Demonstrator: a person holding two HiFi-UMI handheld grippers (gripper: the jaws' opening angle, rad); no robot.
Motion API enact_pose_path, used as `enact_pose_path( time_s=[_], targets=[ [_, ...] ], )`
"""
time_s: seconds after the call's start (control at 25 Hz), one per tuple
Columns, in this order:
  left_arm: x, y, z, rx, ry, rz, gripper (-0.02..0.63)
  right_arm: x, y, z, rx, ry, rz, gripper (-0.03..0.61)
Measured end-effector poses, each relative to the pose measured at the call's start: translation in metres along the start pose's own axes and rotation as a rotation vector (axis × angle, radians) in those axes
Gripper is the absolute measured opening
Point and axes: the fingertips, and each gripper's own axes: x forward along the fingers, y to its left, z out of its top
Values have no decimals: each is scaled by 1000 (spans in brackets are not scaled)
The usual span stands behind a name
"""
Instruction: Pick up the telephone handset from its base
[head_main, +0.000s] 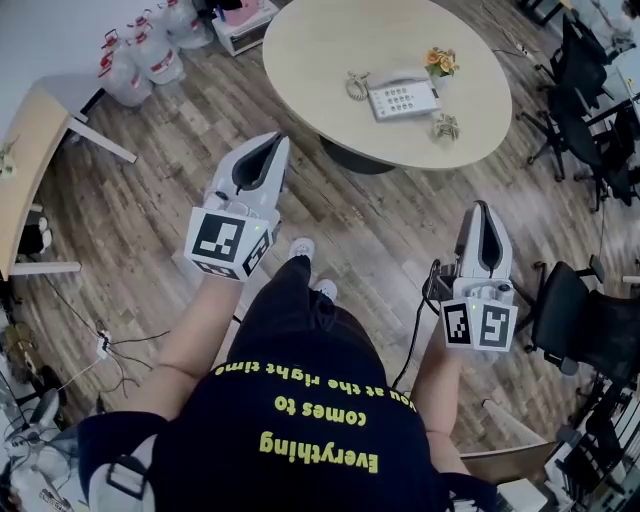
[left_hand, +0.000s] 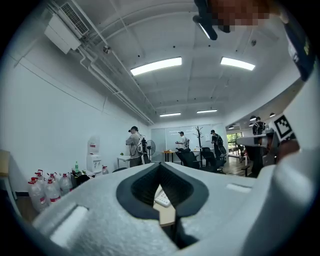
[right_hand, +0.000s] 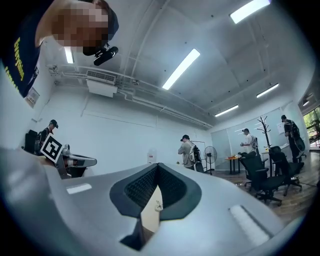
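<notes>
The white telephone (head_main: 402, 98) sits on the round beige table (head_main: 320, 50) at the top of the head view. Its handset (head_main: 395, 79) lies on the base, with a coiled cord (head_main: 356, 86) at its left. My left gripper (head_main: 276, 144) is held level over the wooden floor, short of the table's near edge, shut and empty. My right gripper (head_main: 482, 209) is lower right, further from the table, also shut and empty. In the left gripper view the telephone (left_hand: 162, 198) shows through the gap below the shut gripper (left_hand: 161, 165). In the right gripper view the gripper (right_hand: 158, 166) frames the table (right_hand: 149, 215).
Orange flowers (head_main: 441, 61) and a small ornament (head_main: 445, 127) stand right of the phone. Water bottles (head_main: 140, 50) crowd the far left, beside a desk (head_main: 30, 150). Black office chairs (head_main: 585, 100) stand at the right, one (head_main: 590, 325) close to my right gripper. Cables (head_main: 103, 345) lie on the floor.
</notes>
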Motion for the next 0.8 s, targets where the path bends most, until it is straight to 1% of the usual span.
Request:
enact_pose_path(
  time_s=[0.16,0.24,0.28,0.32,0.44,0.52,0.56,0.64,0.8],
  targets=[
    [3,-6,-11,-7,46,-23,3,2,0,-5,20,31,7,11],
    [6,-9,-18,-2,77,-32,5,3,-2,-5,33,27,1,14],
    [7,-10,-21,-1,91,-37,41,4,-3,-5,40,24,2,33],
    [9,-11,-23,-4,102,-42,85,5,-4,-4,49,24,5,75],
    [18,-12,-23,-16,109,-46,214,12,-9,-6,83,28,12,171],
    [26,-9,-23,-16,104,-43,273,19,-13,-10,101,34,15,228],
    [30,-7,-24,-15,103,-41,291,23,-14,-12,107,40,16,257],
    [40,-2,-25,-11,102,-41,310,32,-17,-18,116,51,19,284],
    [70,9,-29,-13,101,-56,311,57,-25,-26,121,59,14,298]
  ],
)
